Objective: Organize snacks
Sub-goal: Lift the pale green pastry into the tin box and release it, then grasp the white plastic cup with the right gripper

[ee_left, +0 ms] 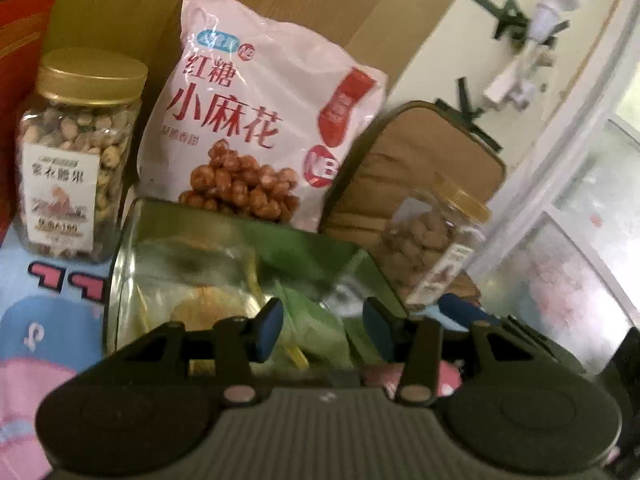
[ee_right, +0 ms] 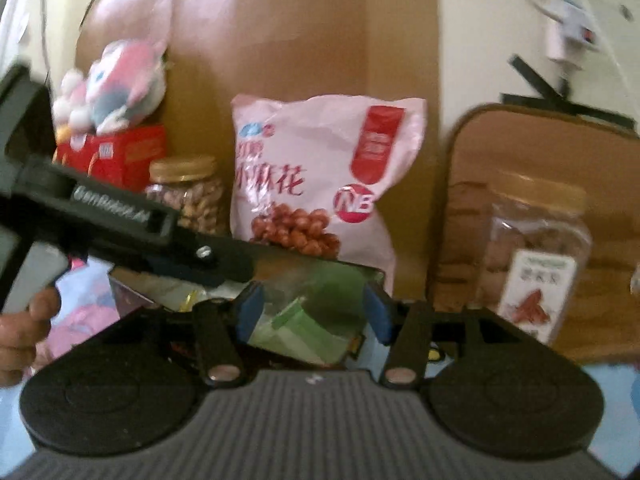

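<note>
A clear plastic box [ee_left: 132,240] holding small snack packets, some green [ee_left: 308,312], sits on the patterned mat. My left gripper [ee_left: 322,330] is open just above the box's near side. My right gripper [ee_right: 314,308] is open too, over the same box [ee_right: 340,276] and its green packets [ee_right: 296,328]. Behind stands a pink snack bag [ee_left: 256,120], which also shows in the right wrist view [ee_right: 320,176]. A gold-lidded nut jar [ee_left: 76,160] stands at the left [ee_right: 188,192]. A second gold-lidded jar [ee_left: 432,248] stands at the right [ee_right: 536,256].
A brown padded cushion [ee_left: 420,160] leans behind the right jar. A red box [ee_right: 116,156] with a plush toy [ee_right: 116,84] on it stands at the back left. A cardboard panel [ee_right: 304,28] backs the scene. The left gripper's body [ee_right: 120,220] crosses the right wrist view.
</note>
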A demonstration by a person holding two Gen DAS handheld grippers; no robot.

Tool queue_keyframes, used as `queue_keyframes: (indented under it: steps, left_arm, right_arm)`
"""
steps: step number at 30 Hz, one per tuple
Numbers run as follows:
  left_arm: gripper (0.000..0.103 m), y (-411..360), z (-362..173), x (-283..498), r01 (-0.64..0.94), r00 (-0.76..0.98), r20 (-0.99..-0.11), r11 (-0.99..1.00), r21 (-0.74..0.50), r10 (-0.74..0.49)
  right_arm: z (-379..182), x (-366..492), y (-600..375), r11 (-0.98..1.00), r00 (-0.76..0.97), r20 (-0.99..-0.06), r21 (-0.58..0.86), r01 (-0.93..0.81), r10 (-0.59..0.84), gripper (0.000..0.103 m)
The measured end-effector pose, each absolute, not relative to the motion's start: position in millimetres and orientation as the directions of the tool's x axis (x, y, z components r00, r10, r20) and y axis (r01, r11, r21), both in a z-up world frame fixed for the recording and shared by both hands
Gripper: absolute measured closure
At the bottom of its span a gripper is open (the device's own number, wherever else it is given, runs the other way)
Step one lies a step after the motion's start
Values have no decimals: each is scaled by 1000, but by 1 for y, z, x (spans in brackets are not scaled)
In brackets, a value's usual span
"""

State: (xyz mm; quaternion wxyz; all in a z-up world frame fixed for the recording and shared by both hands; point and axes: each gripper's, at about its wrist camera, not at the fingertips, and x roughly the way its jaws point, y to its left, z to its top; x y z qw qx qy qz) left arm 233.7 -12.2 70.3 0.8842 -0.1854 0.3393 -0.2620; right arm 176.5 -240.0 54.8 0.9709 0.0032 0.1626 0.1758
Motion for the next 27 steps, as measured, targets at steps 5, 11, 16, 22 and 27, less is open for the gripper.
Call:
queue_keyframes:
  steps: [5,11,16,22,27]
  left_arm:
    - [53,-10,79,175,424,625,-475,780,-461,-620]
    - [53,-18,69,122,481,568,-468,735,-478,-677]
    - [53,-21,58,108,459,544,-482,725,-514,-687]
    - [53,-16,50,99,425,531,-490,717,-552,-691]
    - [53,-32,45,100,454,485,-508,701,-550,-712]
  right_arm:
    - [47,137,-279,907,866,-297,256,-335,404,46]
    - [9,102,-298,847,793,-387,449,-284,471,53]
    - [-10,97,-287,810,741,-442,540,-230,505,53]
    - [2,83,-253,885,781,-430,322,-335,452,57]
    - [-1,56,-226,901,823,-388,49,-432,416,59]
